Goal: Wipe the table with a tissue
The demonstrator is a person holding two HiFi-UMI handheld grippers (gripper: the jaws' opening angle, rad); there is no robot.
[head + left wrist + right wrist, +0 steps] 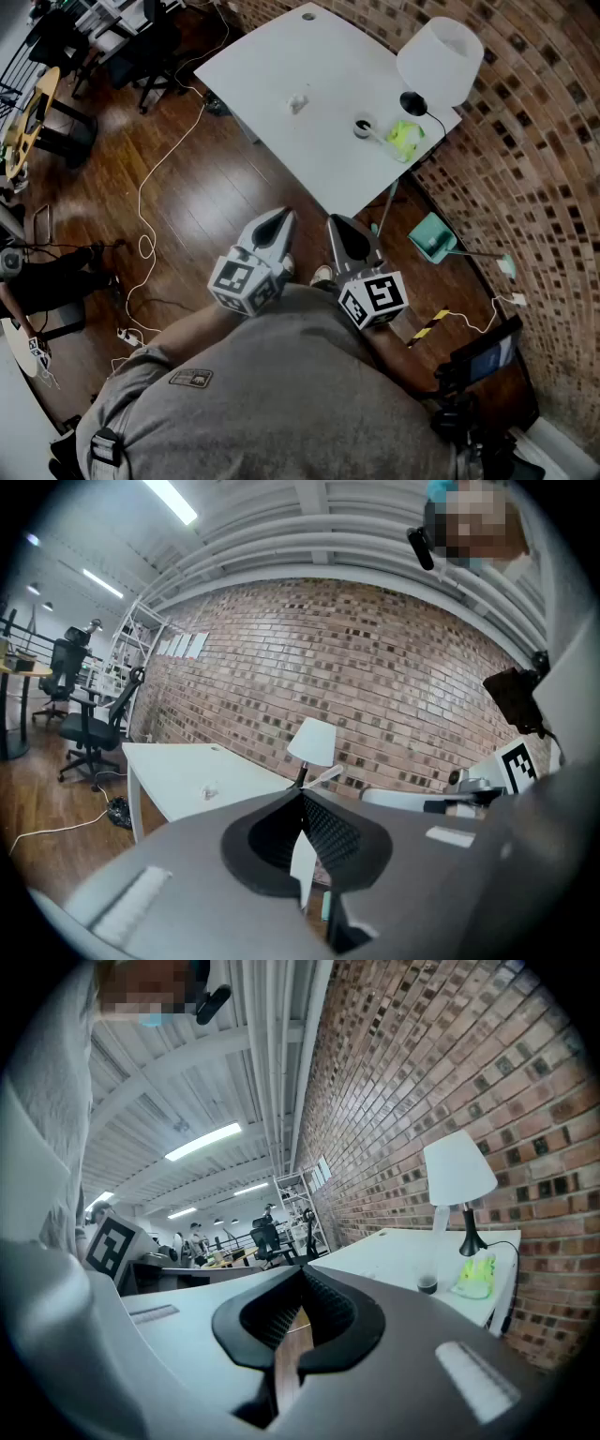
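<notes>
A small crumpled white tissue point(298, 101) lies on the white table point(281, 56) near its middle, and it shows again as the tissue point(210, 790) in the left gripper view. My left gripper point(278, 222) and right gripper point(339, 225) hang side by side close to my body, over the wooden floor and short of the table's near edge. Both point toward the table. The left gripper point(302, 794) has its jaws shut with nothing between them. The right gripper point(302, 1269) also has its tips together and holds nothing.
A white-shaded lamp point(441, 58), a small dark cup point(363, 127) and a yellow-green object point(405, 138) stand at the table's right end by the brick wall point(544, 187). A teal dustpan point(431, 239) and a white cable point(145, 246) lie on the floor. Office chairs point(141, 47) stand far left.
</notes>
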